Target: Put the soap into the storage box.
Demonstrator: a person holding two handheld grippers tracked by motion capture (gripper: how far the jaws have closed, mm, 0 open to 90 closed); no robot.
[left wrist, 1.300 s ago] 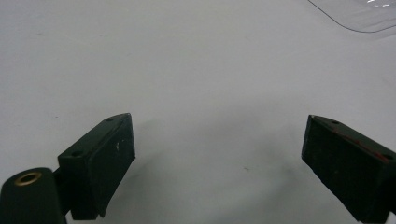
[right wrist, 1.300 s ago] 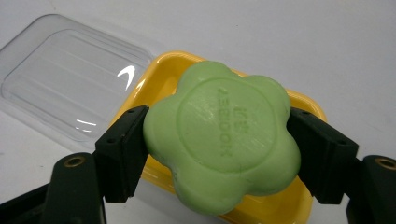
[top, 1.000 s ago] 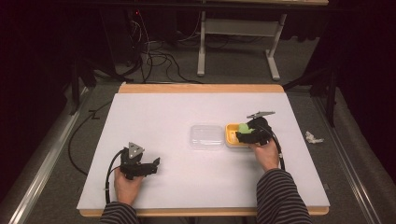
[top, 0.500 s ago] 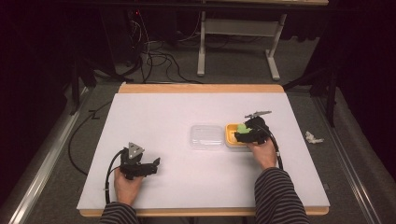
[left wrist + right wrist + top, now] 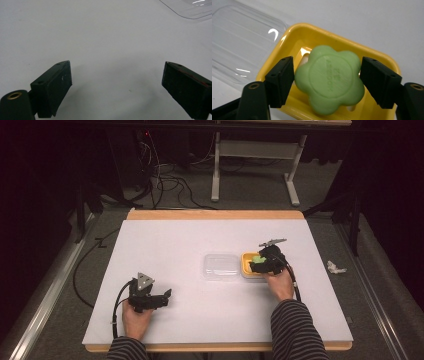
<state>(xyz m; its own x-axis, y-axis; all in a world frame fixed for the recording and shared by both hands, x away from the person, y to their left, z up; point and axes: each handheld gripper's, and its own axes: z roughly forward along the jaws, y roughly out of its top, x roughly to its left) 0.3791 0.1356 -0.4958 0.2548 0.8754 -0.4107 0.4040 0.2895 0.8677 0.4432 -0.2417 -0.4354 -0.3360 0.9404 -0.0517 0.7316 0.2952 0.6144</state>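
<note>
The green flower-shaped soap bar (image 5: pixel 329 85) sat in the yellow plastic soap dish (image 5: pixel 372 53), right of centre in the high view, and the right gripper (image 5: pixel 327 81) had just been closing its jaws on it. In the right gripper view both black pads were against the petals, lower middle of the frame, so it looked like a grip taken on the soap; my read was a lift out of the dish came next. The soap was matte and waxy with a round stamped seal, the dish glossy and slotted. The clear ribbed plastic lid (image 5: pixel 242 47) lay just beside the dish, upper left there. At lower left of the high view, the left gripper (image 5: pixel 150 297) rested on the white table (image 5: pixel 200 235), jaws spread wide, nothing between them.
</note>
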